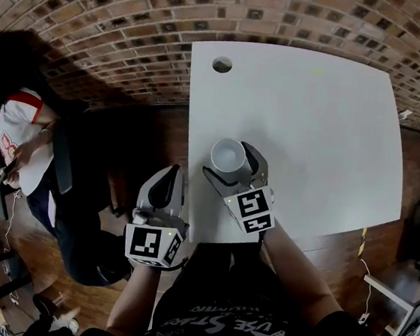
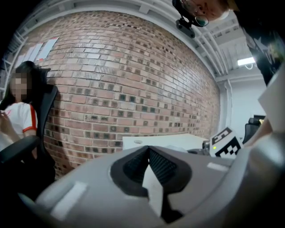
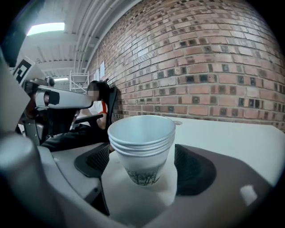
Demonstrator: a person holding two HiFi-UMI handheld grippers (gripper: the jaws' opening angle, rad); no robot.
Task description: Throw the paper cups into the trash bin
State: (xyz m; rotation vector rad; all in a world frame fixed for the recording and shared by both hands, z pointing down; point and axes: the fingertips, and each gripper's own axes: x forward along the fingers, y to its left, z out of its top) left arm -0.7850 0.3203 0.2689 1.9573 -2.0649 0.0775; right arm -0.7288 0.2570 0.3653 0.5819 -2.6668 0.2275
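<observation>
A stack of nested white paper cups (image 1: 227, 156) stands upright near the front left edge of the white table (image 1: 313, 122). My right gripper (image 1: 232, 167) is open around the stack, one jaw on each side. In the right gripper view the cups (image 3: 141, 142) stand between the dark pads (image 3: 192, 167) with a gap on either side. My left gripper (image 1: 164, 187) hangs off the table's left edge, beside the right one. Its jaws (image 2: 148, 153) meet at the tips, shut on nothing. No trash bin shows in any view.
A round cable hole (image 1: 222, 65) sits at the table's far left corner. A seated person (image 1: 17, 141) in a white and red top is at the left in a dark chair. A brick wall (image 1: 138, 5) runs behind the table.
</observation>
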